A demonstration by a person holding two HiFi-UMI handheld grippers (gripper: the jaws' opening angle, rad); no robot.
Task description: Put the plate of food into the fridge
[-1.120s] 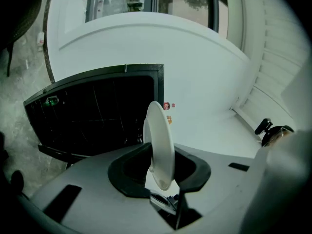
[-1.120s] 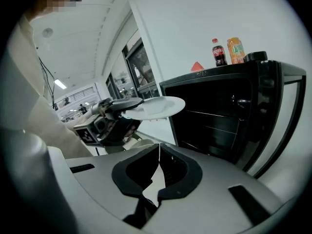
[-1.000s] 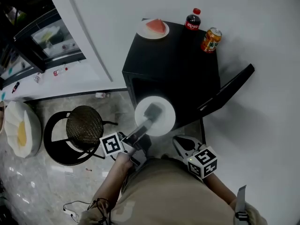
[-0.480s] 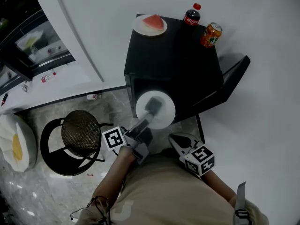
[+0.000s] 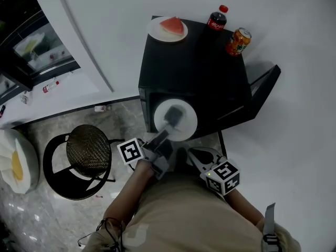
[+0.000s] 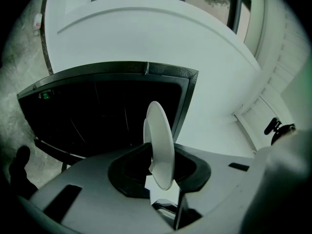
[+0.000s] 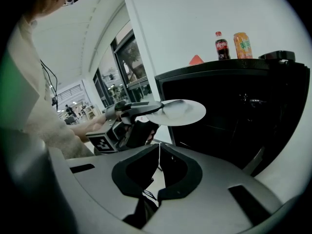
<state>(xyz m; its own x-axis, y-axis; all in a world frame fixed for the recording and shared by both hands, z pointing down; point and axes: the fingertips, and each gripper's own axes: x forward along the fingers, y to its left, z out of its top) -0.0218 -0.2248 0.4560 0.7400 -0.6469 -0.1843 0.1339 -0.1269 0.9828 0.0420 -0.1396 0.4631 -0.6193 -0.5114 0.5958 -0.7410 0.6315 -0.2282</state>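
Observation:
A small black fridge [image 5: 194, 67] stands on the floor with its door [image 5: 262, 96] swung open to the right. Just in front of its dark opening my left gripper [image 5: 172, 116] is shut on the rim of a white plate [image 5: 187, 129], held level. In the left gripper view the plate [image 6: 160, 150] shows edge-on between the jaws. From the right gripper view the plate [image 7: 183, 112] looks flat and I see no food on it. My right gripper [image 5: 202, 156] is shut and empty, low beside the open door. A second plate with a watermelon slice [image 5: 168, 29] sits on the fridge top.
A cola bottle [image 5: 216, 19] and an orange can [image 5: 237, 42] stand on the fridge top at the back right. A round black stool [image 5: 86, 154] stands to the left on the marble floor. A white wall runs behind the fridge.
The plate in my left gripper has edged a little closer to the fridge opening. My right gripper has drifted slightly left, still shut.

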